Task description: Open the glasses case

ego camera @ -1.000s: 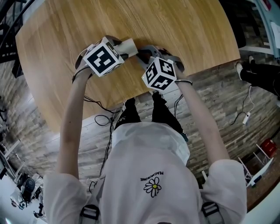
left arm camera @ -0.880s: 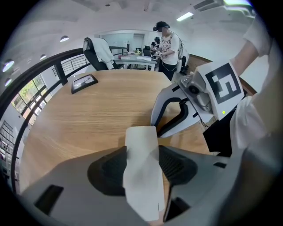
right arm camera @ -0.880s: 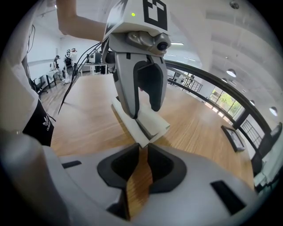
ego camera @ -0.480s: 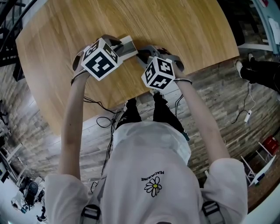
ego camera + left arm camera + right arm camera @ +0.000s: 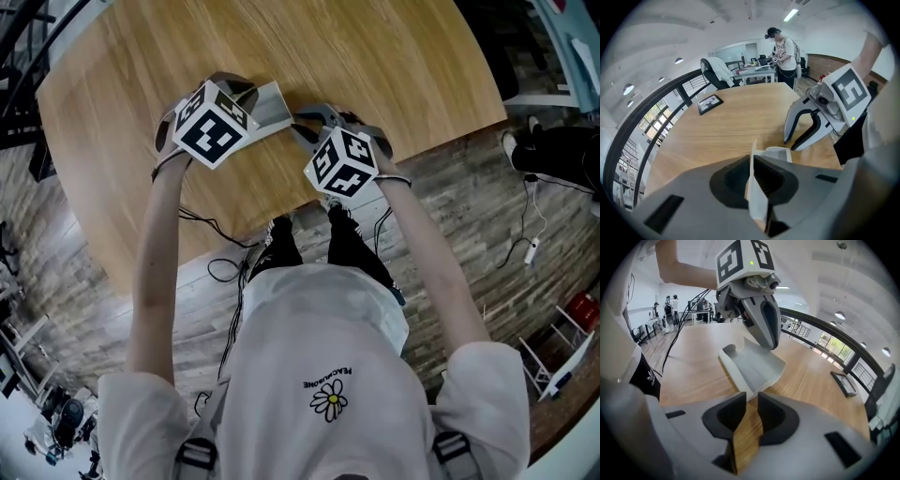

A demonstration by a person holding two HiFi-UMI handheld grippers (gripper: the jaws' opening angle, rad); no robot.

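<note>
Pale grey and matte, the glasses case (image 5: 752, 365) lies on the wooden counter (image 5: 394, 56) near its front edge, between the two grippers. It shows as a shallow curved trough with a rounded end wall and a smooth, bare inside, and a thin flat flap stands up from one long side. The left gripper (image 5: 752, 165) reaches down over the case, and its jaws, which have just been closing, are clamped on that flap, whose thin edge runs straight between the ribbed pads. The right gripper (image 5: 749, 401) faces it from the other side; its jaws have just been opening and stand slightly apart, the case's near corner just at their tips, with wood showing in the gap.
</note>
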